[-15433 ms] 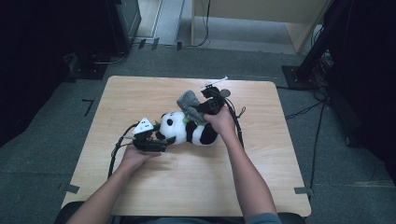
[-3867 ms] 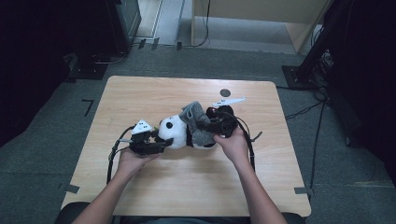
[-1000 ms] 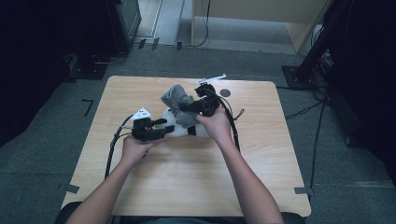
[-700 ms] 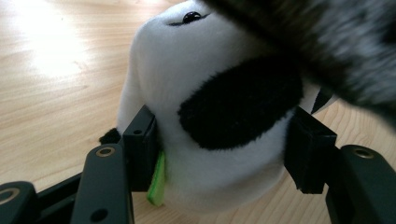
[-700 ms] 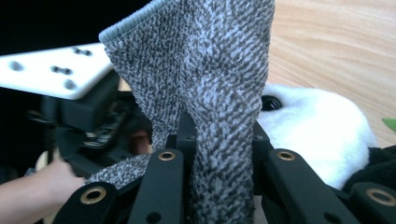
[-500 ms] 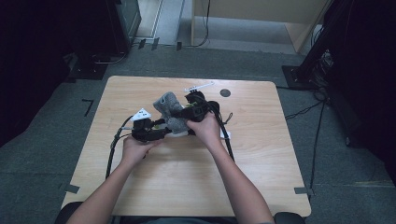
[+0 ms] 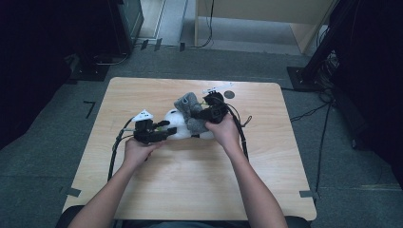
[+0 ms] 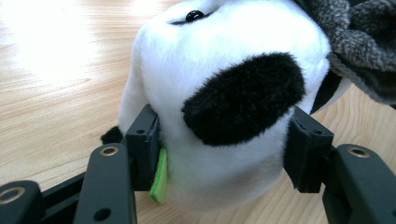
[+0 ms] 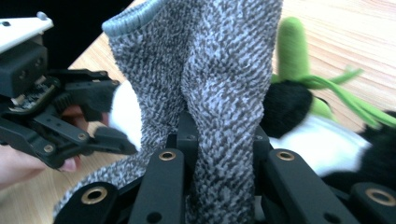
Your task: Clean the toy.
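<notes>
A black-and-white panda plush (image 7: 175,124) lies on the wooden table (image 7: 199,190). My left gripper (image 7: 161,131) is shut on its head from the left. In the left gripper view both pads press into the white fur of the panda plush (image 8: 224,93), a green scrap (image 8: 160,177) wedged by the left pad. My right gripper (image 7: 202,114) is shut on a grey knitted sock (image 7: 188,105) that drapes over the plush's body. The sock (image 9: 219,70) rises between the right gripper's (image 9: 219,140) jaws, with the plush's green leaves (image 9: 292,42) behind it and the left gripper (image 9: 70,116) beyond.
A white strip (image 7: 215,89) and a small dark disc (image 7: 229,94) lie near the table's far edge. Cables trail from both grippers (image 7: 114,152) (image 7: 244,137). Dark equipment and floor surround the table.
My right gripper has carried the sock a little to the right and lower, down over the plush. The left gripper and the panda's head have stayed put.
</notes>
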`<move>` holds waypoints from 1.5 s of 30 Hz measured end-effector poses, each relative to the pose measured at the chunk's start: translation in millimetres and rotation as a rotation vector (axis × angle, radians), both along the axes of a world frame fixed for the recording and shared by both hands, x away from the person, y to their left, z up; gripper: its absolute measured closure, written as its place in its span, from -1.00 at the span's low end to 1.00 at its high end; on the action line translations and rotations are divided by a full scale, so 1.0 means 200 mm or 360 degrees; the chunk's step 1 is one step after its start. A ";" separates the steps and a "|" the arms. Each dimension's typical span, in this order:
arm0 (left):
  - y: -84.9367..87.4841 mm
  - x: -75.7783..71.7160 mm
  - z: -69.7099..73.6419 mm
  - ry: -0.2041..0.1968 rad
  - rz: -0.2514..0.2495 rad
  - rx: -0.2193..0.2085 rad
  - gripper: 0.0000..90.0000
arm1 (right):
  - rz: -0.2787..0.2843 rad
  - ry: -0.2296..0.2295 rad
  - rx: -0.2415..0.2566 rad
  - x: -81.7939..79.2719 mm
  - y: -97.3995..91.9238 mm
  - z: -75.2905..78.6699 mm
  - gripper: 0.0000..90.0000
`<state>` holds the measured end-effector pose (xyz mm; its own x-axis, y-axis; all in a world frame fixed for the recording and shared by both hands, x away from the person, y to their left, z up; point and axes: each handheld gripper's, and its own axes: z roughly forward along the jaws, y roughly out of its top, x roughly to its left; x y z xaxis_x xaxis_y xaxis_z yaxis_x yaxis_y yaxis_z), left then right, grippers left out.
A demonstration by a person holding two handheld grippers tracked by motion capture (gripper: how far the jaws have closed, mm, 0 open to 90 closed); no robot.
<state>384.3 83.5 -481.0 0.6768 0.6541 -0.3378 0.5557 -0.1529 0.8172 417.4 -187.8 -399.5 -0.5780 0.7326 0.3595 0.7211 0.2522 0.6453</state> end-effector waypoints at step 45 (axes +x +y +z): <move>0.00 0.00 0.00 0.0026 0.0018 -0.0035 -0.09 | -0.0017 -0.0127 0.0032 -0.08 -0.11 0.22 0.72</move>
<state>385.2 84.0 -481.5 0.6636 0.6539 -0.3633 0.5707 -0.1286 0.8110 401.5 -210.3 -354.5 -0.5975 0.7321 0.3273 0.6698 0.2312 0.7057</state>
